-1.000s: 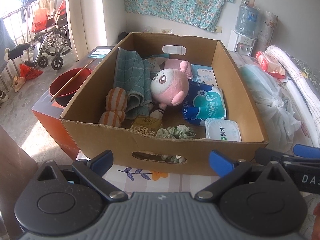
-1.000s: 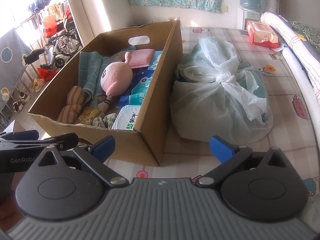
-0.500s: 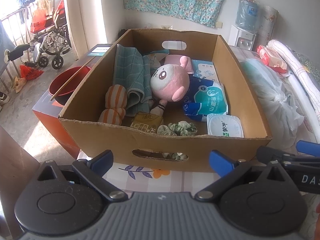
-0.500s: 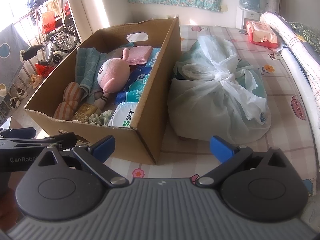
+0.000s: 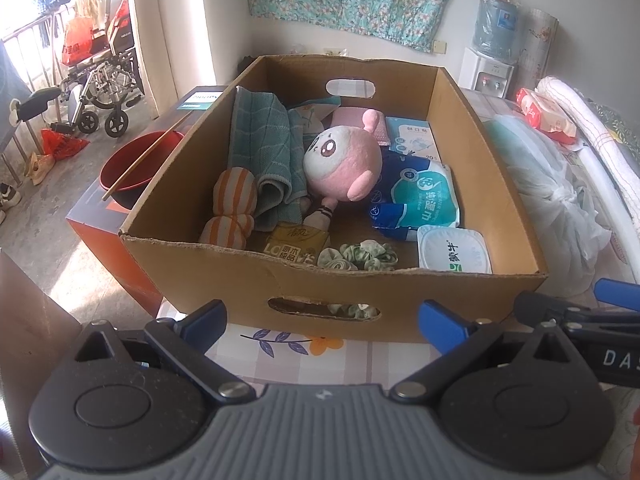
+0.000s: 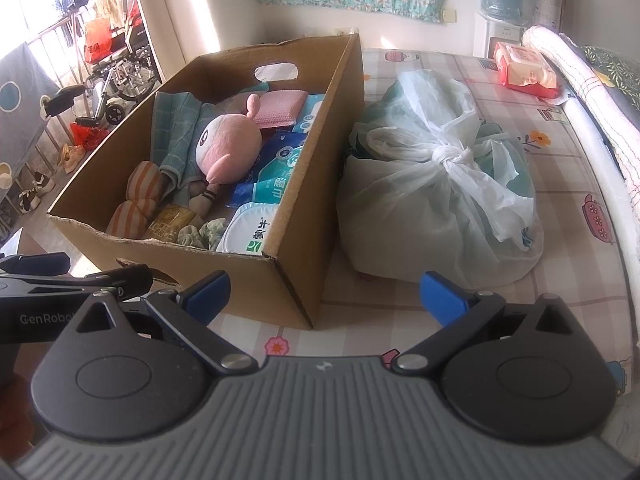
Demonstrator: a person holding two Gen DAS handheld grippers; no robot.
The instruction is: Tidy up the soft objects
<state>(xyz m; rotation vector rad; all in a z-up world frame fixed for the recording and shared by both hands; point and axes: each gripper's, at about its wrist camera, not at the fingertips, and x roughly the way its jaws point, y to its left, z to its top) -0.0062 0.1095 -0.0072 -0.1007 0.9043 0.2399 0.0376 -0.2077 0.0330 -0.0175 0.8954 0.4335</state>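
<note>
A cardboard box (image 5: 456, 292) (image 6: 296, 240) stands on the bed. It holds a pink plush toy (image 5: 344, 164) (image 6: 228, 148), a teal towel (image 5: 260, 144), an orange striped soft toy (image 5: 234, 208), green scrunchies (image 5: 360, 256), wet-wipe packs (image 5: 420, 200) and a white lidded pack (image 5: 454, 250). A tied white plastic bag (image 6: 436, 184) lies right of the box. My left gripper (image 5: 322, 322) is open and empty before the box's near wall. My right gripper (image 6: 324, 296) is open and empty before the box's near right corner.
The bed sheet (image 6: 560, 152) has a checked cartoon print. A red bowl with a stick (image 5: 136, 164) sits on an orange box left of the bed. A rolled blanket (image 6: 580, 80) and a red tissue pack (image 6: 524, 68) lie at the far right. A wheelchair (image 5: 100, 92) stands far left.
Both grippers have risen and pulled back a little, so the box is seen more from above. Nothing in the box has moved.
</note>
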